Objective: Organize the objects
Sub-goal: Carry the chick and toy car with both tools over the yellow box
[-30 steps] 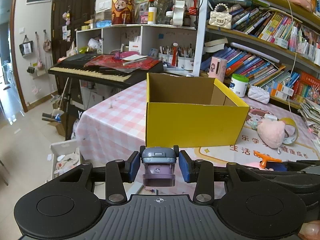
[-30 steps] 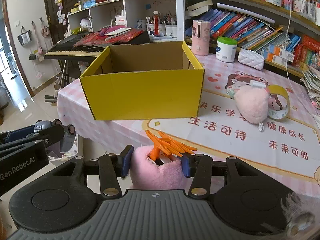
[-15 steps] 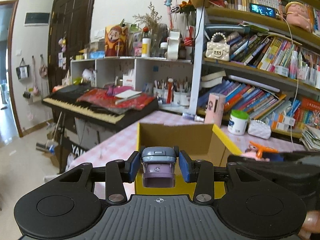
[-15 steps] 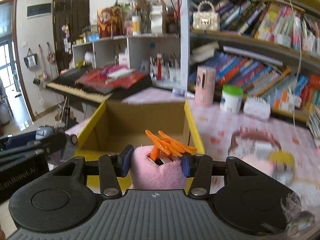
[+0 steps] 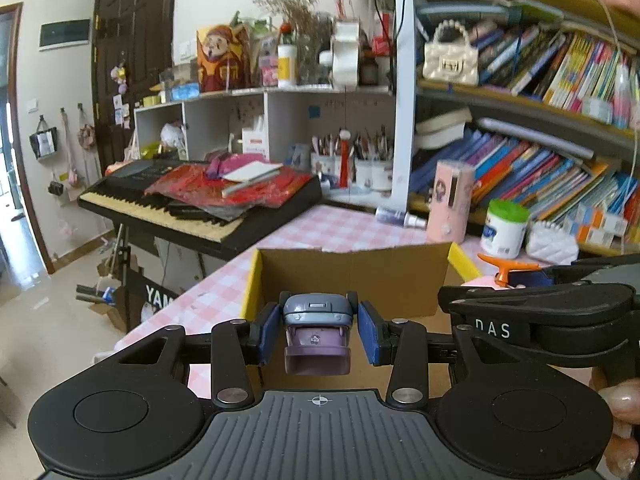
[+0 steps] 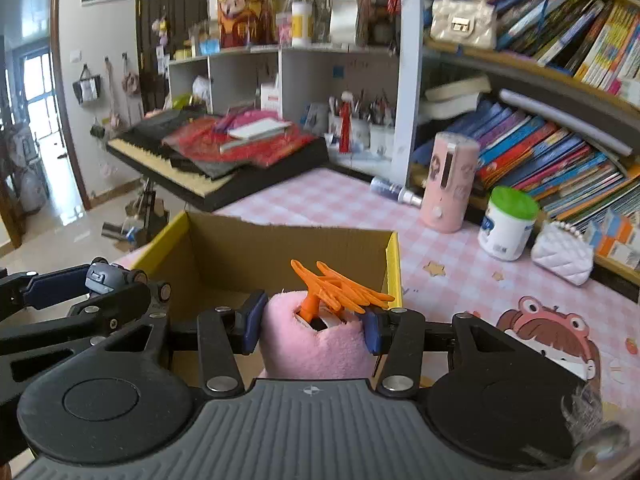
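Tongs both held loads above the yellow cardboard box (image 6: 280, 256): left gripper (image 5: 318, 332) a grey-purple toy (image 5: 316, 334), right gripper (image 6: 312, 326) a pink plush (image 6: 316, 348); releasing lower, one at a time, seemed wisest.

Keyboard (image 5: 192, 204), green-lidded jar (image 6: 507, 224), pink cylinder (image 6: 450, 184) beside bookshelves (image 6: 560, 80).

One yellow box (image 6: 276, 256), one purple toy car (image 5: 317, 336), one pink plush (image 6: 316, 346) with one orange clip (image 6: 332, 286) stuck in it. Also one keyboard (image 6: 216, 160), one green-lidded jar (image 6: 506, 224), one pink canister (image 6: 450, 182), two little handbags (image 6: 464, 26) (image 6: 564, 254).
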The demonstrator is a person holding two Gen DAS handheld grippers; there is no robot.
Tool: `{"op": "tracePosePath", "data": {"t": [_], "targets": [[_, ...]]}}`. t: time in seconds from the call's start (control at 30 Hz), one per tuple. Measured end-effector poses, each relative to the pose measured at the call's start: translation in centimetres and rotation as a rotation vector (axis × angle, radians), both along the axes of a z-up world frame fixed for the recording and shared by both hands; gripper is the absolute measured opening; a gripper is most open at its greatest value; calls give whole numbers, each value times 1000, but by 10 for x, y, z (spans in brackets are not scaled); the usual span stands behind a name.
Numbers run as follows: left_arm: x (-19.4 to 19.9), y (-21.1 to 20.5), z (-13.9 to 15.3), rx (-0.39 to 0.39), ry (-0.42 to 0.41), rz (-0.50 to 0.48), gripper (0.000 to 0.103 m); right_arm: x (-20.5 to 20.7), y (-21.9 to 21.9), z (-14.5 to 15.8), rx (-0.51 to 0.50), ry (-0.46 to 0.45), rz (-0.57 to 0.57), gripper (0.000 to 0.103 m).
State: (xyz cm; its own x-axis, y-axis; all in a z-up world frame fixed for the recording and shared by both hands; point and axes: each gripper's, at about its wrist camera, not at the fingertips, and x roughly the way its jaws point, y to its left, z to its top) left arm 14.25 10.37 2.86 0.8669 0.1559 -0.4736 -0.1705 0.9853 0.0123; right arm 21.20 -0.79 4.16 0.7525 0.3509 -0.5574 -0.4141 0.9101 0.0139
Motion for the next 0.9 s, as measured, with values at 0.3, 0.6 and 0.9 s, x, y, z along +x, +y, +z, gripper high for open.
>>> {"op": "tracePosePath", "data": {"t": [0.3,0.6,0.9], "targets": [[35,-5,-25,24,134,29,40,37,8,-33,-120,72,93,46],[53,3,-45,-18,250,63,40,54,20,-55,-234,120,220,46],[59,-1,-50,15,277,71,40,58,29,-61,-322,121,285,46]]}}
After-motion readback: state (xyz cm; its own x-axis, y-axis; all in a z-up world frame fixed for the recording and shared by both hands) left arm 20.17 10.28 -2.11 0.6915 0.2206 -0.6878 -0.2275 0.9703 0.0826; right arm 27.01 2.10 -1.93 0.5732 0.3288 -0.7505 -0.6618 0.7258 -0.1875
